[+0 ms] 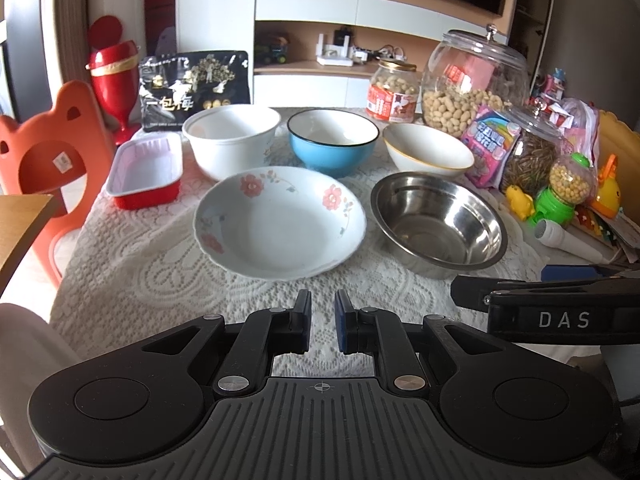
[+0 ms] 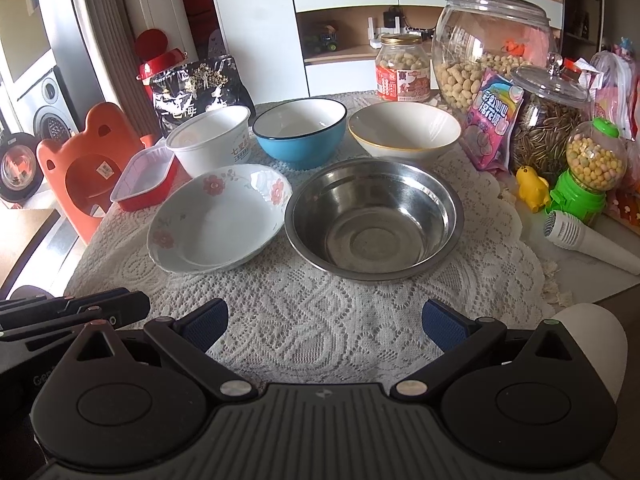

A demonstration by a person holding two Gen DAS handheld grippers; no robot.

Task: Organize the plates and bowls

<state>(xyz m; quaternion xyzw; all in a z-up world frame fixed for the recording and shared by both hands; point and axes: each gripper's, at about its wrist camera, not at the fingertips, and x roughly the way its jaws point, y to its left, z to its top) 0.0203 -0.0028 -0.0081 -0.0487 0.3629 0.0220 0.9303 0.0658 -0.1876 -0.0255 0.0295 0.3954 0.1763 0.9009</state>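
On the lace tablecloth, a floral deep plate (image 1: 280, 222) (image 2: 218, 218) lies front left and a steel bowl (image 1: 438, 224) (image 2: 374, 218) front right. Behind them stand a white paper bowl (image 1: 232, 140) (image 2: 210, 138), a blue bowl (image 1: 332, 140) (image 2: 300, 130) and a gold-rimmed white bowl (image 1: 428, 152) (image 2: 404, 130). A red tray with a white inside (image 1: 146, 172) (image 2: 144, 178) sits far left. My left gripper (image 1: 322, 320) hovers near the table's front edge, jaws nearly closed, empty. My right gripper (image 2: 325, 322) is wide open and empty, in front of the steel bowl.
Glass jars of peanuts (image 1: 474, 80) (image 2: 492, 48) and seeds (image 2: 548, 128), snack packets, a green candy dispenser (image 2: 588, 176), a yellow duck toy (image 2: 530, 188) and a white microphone (image 2: 588, 242) crowd the right side. A black snack bag (image 1: 194, 88) and a red cup stand at the back left. An orange chair (image 1: 44, 152) is beside the table.
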